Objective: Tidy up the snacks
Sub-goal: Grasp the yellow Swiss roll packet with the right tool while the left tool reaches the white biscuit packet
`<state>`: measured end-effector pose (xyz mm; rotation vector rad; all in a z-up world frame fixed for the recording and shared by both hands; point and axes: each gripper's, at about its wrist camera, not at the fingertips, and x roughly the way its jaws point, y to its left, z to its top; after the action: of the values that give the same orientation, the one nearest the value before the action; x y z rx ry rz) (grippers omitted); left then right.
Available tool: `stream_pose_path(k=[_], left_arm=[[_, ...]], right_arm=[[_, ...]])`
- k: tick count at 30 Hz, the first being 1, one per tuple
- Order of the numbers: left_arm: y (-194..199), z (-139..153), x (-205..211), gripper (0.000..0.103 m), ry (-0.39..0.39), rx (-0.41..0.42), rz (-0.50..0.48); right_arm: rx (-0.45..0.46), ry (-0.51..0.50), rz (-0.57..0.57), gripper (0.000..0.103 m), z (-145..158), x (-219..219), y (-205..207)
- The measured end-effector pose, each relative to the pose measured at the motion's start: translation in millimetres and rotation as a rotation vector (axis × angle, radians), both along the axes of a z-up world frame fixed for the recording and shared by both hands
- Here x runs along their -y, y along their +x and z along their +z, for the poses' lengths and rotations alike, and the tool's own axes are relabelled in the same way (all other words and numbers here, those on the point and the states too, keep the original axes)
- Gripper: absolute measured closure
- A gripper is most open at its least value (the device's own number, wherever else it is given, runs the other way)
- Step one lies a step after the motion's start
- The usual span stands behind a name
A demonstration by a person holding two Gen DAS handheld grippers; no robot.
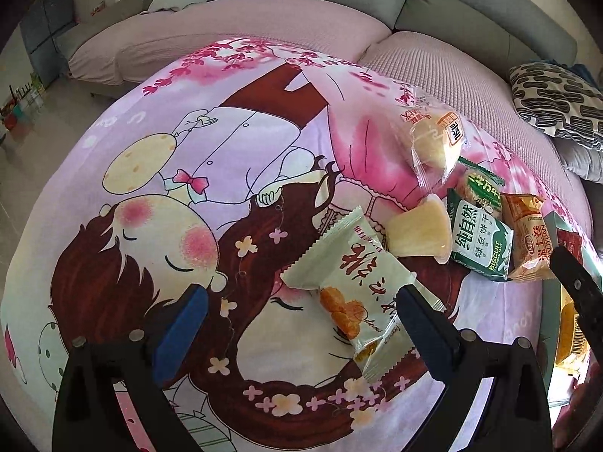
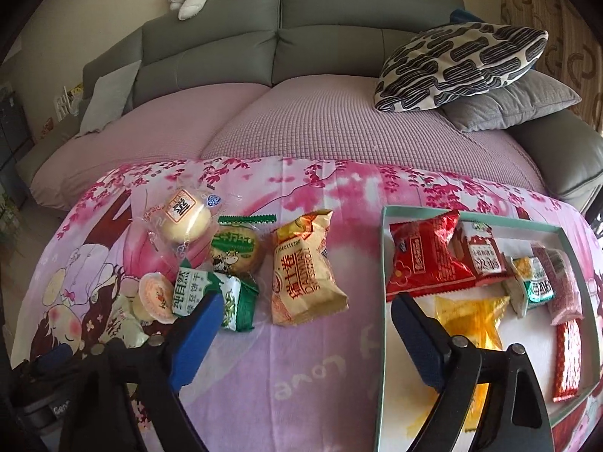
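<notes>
The pale green snack packet point(image 1: 361, 293) lies on the bench just ahead of the left gripper point(image 1: 301, 324), nearer its right jaw, long axis running diagonally across the gap. Both jaws stand wide, empty; the right gripper point(image 2: 305, 324) hovers between loose snacks and tray point(image 2: 384, 301).

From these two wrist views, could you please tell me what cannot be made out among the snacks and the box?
- Shallow teal-rimmed box: the right wrist view's lower edge cuts off its near side.
- Gold foil star-shaped packet: the right gripper's finger covers its lower part.
- Pale green sawtooth-edged wrapper: the left gripper's finger hides its near corner.
- Box contents, left wrist view: squeezed at the right edge behind the other gripper.
</notes>
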<state>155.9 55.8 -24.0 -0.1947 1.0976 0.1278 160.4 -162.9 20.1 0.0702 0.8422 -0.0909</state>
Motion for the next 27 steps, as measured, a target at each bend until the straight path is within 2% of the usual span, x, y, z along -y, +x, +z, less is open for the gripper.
stream_pose_path(k=[6,15,17,27], left_arm=[[3,1,7,0.003,-0.001,0.012,-0.008],[8,-2,15,0.003,-0.010,0.012,-0.012],[10,-4,14,0.003,-0.013,0.009,0.000],[14,-10,9,0.003,-0.034,-0.003,0.033]], right_arm=[[-0.043,-0.055,0.011,0.021,-12,1,31],[-0.087,-0.080,0.068,0.044,-30,-6,57],[-0.109,-0.078,0.074,0.055,-35,-6,60],[-0.119,-0.052,0.089,0.059,-39,-9,28]])
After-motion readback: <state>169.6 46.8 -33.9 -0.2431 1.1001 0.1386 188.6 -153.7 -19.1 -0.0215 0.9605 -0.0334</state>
